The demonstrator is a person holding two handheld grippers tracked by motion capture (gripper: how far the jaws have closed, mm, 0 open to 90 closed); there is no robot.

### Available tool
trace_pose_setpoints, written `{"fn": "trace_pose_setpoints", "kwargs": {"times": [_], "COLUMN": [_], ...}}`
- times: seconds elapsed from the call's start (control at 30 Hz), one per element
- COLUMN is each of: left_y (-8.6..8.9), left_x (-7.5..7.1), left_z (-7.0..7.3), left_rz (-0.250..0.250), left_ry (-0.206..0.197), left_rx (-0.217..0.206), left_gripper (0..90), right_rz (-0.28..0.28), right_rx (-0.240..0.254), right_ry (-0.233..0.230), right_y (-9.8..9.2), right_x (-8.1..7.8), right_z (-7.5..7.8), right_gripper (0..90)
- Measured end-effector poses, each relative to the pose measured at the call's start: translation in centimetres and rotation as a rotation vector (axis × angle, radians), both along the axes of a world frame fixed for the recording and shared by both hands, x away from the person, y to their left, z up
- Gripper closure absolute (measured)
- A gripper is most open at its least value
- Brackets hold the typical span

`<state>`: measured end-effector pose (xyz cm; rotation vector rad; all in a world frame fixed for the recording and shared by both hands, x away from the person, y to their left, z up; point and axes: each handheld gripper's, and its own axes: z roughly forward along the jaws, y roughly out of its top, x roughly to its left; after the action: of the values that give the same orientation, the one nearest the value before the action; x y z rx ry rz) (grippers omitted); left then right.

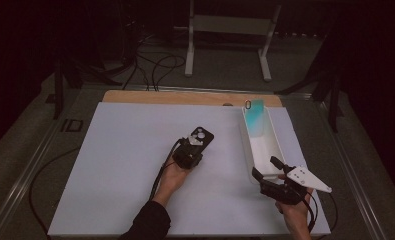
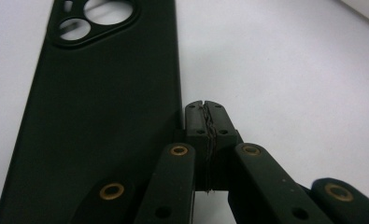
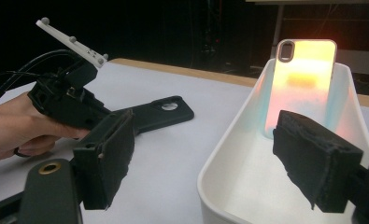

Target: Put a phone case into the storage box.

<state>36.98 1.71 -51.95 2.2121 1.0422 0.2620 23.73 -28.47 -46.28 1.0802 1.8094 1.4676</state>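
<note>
A: How far along is it?
B: The iridescent phone case (image 1: 255,119) already stands in the white plastic bin (image 1: 274,145); the black phone case (image 1: 201,136) lies at nine o'clock of it.
A: And the tongs?
B: Left gripper (image 2: 205,114) is pressed together beside the black case, gripping nothing; right gripper (image 1: 266,169) is apart, straddling the bin's near wall.

Black phone case (image 1: 201,136); white tray (image 1: 274,150); iridescent teal-orange case (image 3: 301,79).

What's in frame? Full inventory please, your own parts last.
Black phone case: 1, black, flat on the white mat, mid-table, beside the left gripper's tips.
Iridescent phone case: 1, teal to orange sheen, leaning upright at the bin's far end.
White bin: 1, white, right side of the mat.
White mat: 1, covering the wooden tabletop.
Left gripper: 1, black, shut, nothing held.
Right gripper: 1, black, open, straddling the bin's near wall.
</note>
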Motion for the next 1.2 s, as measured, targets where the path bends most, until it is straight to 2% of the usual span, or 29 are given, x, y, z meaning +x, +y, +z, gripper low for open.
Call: {"fn": "trace_pose_setpoints", "kwargs": {"times": [0.07,0.1,0.13,0.17,0.2,0.23,0.27,0.3,0.33,0.37,0.4,0.43,0.47,0.53,0.57,0.6,0.63,0.7,0.73,0.77,0.8,0.87,0.97,1.13,1.2], "left_y": [0.0,0.4,0.4,0.7,1.6,2.3,2.3,3.9,4.8,4.8,6.8,7.8,8.9,10.9,10.9,13.1,14.0,15.8,15.8,17.4,18.1,19.4,20.7,22.4,22.9], "left_x": [-0.2,-0.5,-0.5,-0.7,-1.3,-1.7,-1.7,-2.6,-3.2,-3.2,-4.4,-5.1,-5.7,-7.0,-7.0,-8.2,-8.7,-9.7,-9.7,-10.8,-11.2,-12.2,-13.0,-14.0,-14.0], "left_z": [0.0,0.5,0.5,1.0,2.2,2.9,2.9,4.3,5.0,5.0,6.3,6.8,7.2,7.8,7.8,8.2,8.2,8.2,8.2,7.9,7.8,7.4,6.9,6.0,5.8], "left_rz": [-0.005,-0.014,-0.014,-0.013,-0.007,-0.003,-0.003,0.003,0.008,0.008,0.03,0.047,0.065,0.111,0.111,0.146,0.166,0.199,0.199,0.217,0.225,0.222,0.2,0.227,0.24], "left_ry": [-0.01,-0.028,-0.028,-0.044,-0.085,-0.115,-0.115,-0.169,-0.196,-0.196,-0.252,-0.277,-0.304,-0.35,-0.35,-0.381,-0.393,-0.399,-0.399,-0.416,-0.417,-0.424,-0.404,-0.395,-0.387], "left_rx": [-0.002,-0.042,-0.042,-0.059,-0.097,-0.111,-0.111,-0.153,-0.167,-0.167,-0.192,-0.201,-0.207,-0.209,-0.209,-0.222,-0.229,-0.235,-0.235,-0.242,-0.244,-0.258,-0.227,-0.2,-0.206], "left_gripper": [87.8,87.0,86.4,85.2,83.2,81.6,79.3,75.4,69.8,64.6,59.0,54.5,51.3,38.3,33.1,29.0,24.7,15.9,14.8,14.2,11.2,6.9,0.7,0.1,0.1], "right_rz": [0.0,0.0,-0.005,-0.007,-0.01,-0.011,-0.011,-0.013,-0.015,-0.015,-0.013,-0.012,-0.01,-0.005,0.0,0.003,0.01,0.015,0.014,0.017,0.022,0.029,0.028,0.029,0.03], "right_rx": [-0.001,-0.003,-0.005,-0.002,-0.002,-0.001,-0.001,-0.005,-0.007,-0.007,-0.006,-0.009,-0.015,-0.022,-0.024,-0.027,-0.029,-0.035,-0.043,-0.043,-0.042,-0.043,-0.037,-0.037,-0.044], "right_ry": [0.001,0.0,0.0,0.004,0.007,0.007,0.007,0.015,0.016,0.016,0.017,0.015,0.014,0.011,0.012,0.011,0.01,0.01,0.008,0.005,0.005,-0.001,-0.009,-0.021,-0.025], "right_y": [0.0,-0.1,-0.1,-0.2,-0.3,-0.4,-0.4,-0.6,-0.6,-0.6,-0.7,-0.7,-0.7,-0.6,-0.6,-0.5,-0.5,-0.3,-0.3,-0.3,-0.3,-0.4,-0.7,-0.9,-0.9], "right_x": [0.0,0.0,0.0,0.1,0.1,0.1,0.1,0.2,0.3,0.3,0.3,0.3,0.3,0.4,0.4,0.5,0.5,0.6,0.6,0.6,0.7,0.7,0.7,0.7,0.8], "right_z": [0.0,0.0,0.0,0.0,0.0,0.0,0.0,0.0,0.0,0.0,0.0,0.1,0.1,0.1,0.1,0.0,0.0,0.1,0.1,0.1,0.2,0.2,0.3,0.4,0.3], "right_gripper": [20.2,20.2,20.2,20.1,19.8,19.7,19.7,18.9,18.8,18.8,18.3,18.0,17.4,16.6,16.2,16.0,15.9,15.5,15.3,14.6,14.3,14.0,13.8,13.2,12.7]}}
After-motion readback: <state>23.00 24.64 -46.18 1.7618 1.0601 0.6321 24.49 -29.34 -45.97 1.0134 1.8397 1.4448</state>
